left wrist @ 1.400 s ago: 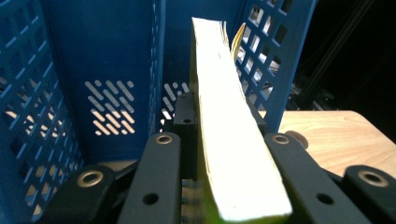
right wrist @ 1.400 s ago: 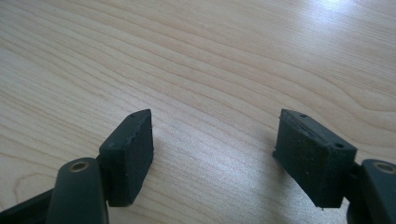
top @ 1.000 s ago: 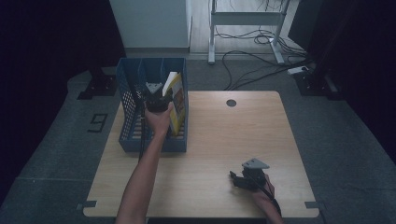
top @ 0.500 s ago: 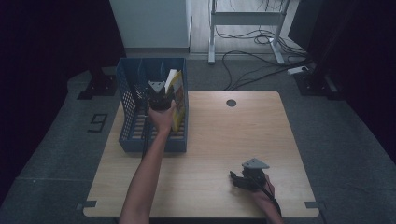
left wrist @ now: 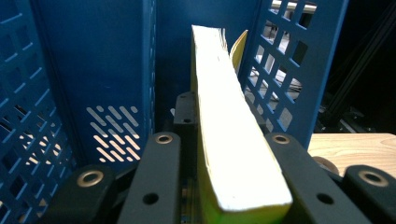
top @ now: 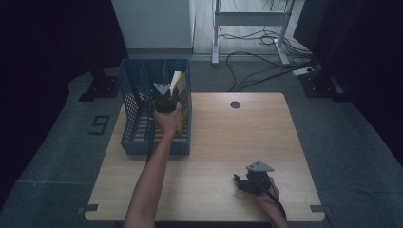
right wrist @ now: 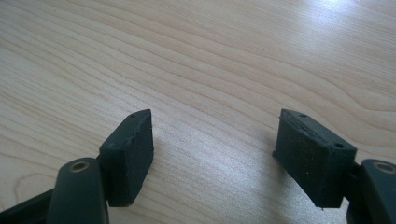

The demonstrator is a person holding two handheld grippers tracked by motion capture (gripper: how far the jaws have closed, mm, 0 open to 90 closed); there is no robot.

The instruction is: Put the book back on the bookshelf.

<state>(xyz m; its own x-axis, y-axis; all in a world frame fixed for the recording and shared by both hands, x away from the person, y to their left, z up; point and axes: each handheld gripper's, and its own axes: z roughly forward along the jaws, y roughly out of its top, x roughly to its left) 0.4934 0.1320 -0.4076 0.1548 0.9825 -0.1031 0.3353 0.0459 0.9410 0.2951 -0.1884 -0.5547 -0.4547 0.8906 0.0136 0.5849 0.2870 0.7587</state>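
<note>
Book going in crate, far-left corner of bench.
We're clamping L gripper (left wrist: 219,154) on yellow book (left wrist: 229,140) inside blue crate (top: 138,95); R gripper (right wrist: 215,154) resting near-right w/ jaws apart.

Over the last second: left gripper (top: 164,95) carried further from the table's near edge, deeper over the blue crate (top: 129,124), forearm stretched out longer behind it. Yellow book (top: 181,92) gone along with it, clamped between the jaws, page edge running straight ahead from the fingertips toward the crate's far wall. Book raised a little higher at its far end, above the crate rim. Fingertips now beside the divider, lattice side wall just past the book on the other side.
</note>
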